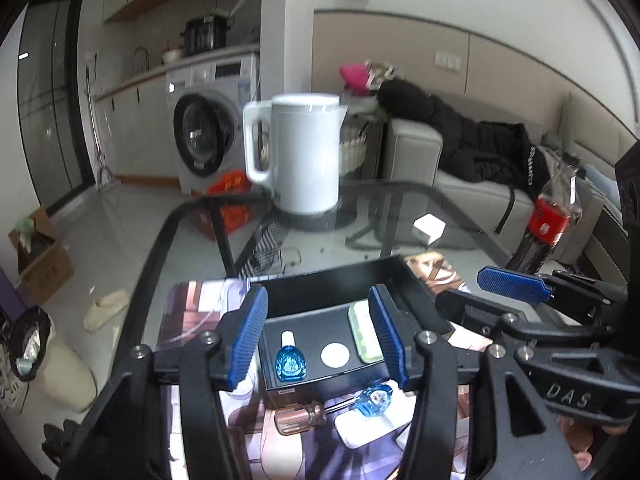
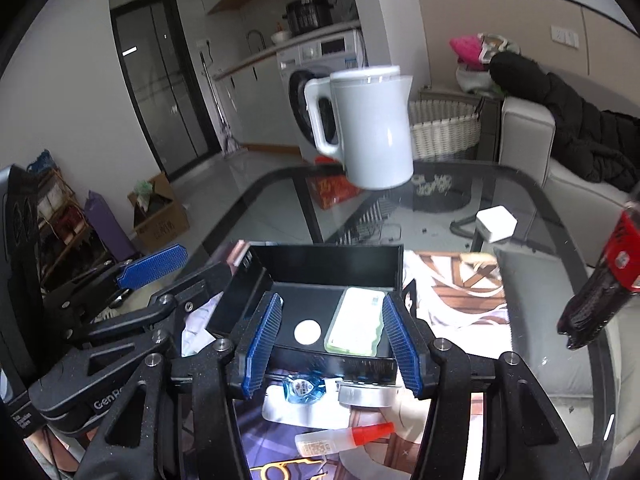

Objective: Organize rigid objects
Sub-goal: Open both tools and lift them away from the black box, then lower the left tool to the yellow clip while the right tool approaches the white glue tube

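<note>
Left hand-held gripper (image 1: 318,338) and right hand-held gripper (image 2: 332,346), both spread, grasping nothing, hover above the open black rectangular box (image 1: 320,300). "DAS" is legible on the right unit.

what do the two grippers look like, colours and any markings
Both are matte black plastic frames with silver bolts and ribbed blue finger pads. The left gripper reads "GenRo..." in white when seen from the right wrist; the right gripper carries embossed "DAS".

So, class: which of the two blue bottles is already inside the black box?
The upright-pointing blue bottle beside the white disc; the other blue bottle lies outside the black box.
</note>
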The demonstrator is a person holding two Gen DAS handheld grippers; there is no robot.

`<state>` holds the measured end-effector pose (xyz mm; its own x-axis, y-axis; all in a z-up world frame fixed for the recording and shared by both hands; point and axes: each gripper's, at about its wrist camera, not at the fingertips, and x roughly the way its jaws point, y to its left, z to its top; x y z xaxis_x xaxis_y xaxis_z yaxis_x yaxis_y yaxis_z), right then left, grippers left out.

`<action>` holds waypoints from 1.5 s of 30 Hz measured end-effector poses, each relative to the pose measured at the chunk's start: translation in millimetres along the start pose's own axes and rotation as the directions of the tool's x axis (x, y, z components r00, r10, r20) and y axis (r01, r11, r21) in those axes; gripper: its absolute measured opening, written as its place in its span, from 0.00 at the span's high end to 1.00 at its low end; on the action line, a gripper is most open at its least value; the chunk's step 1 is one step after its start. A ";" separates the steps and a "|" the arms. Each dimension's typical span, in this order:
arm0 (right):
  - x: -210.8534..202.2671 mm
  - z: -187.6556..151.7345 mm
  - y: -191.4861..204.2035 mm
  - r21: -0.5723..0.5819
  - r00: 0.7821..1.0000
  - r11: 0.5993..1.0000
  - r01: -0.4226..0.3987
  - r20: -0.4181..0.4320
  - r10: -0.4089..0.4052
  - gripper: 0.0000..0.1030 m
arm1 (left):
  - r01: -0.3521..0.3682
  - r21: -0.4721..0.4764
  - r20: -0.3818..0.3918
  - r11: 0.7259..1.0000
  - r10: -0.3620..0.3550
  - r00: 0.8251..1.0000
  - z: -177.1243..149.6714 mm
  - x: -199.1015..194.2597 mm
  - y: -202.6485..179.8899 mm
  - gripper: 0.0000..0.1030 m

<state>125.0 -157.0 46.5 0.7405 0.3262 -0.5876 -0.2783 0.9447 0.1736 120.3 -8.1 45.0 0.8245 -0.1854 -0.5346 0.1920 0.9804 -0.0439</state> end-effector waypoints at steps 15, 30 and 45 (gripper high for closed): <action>-128.8 -60.9 17.9 -0.100 0.907 0.993 0.057 0.421 -0.009 0.19 | 0.013 0.106 0.285 0.994 -0.043 0.958 -31.8 -102.3 -14.7 0.44; -143.2 -65.4 6.0 -0.081 0.908 0.995 0.055 0.419 -0.016 0.16 | 0.028 0.185 0.256 0.982 -0.075 0.964 -60.6 -109.8 -34.0 0.11; -65.9 -62.8 -25.4 0.057 0.997 0.997 0.057 0.052 -0.060 0.16 | 0.153 0.265 -0.281 0.952 -0.076 0.957 -105.2 -11.2 -64.0 0.11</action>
<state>44.9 -204.7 31.2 0.7868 0.2701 -0.5550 -0.2002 0.9622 0.1844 42.8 -61.8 -35.0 0.6246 -0.2330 -0.7453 0.4503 0.8873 0.1000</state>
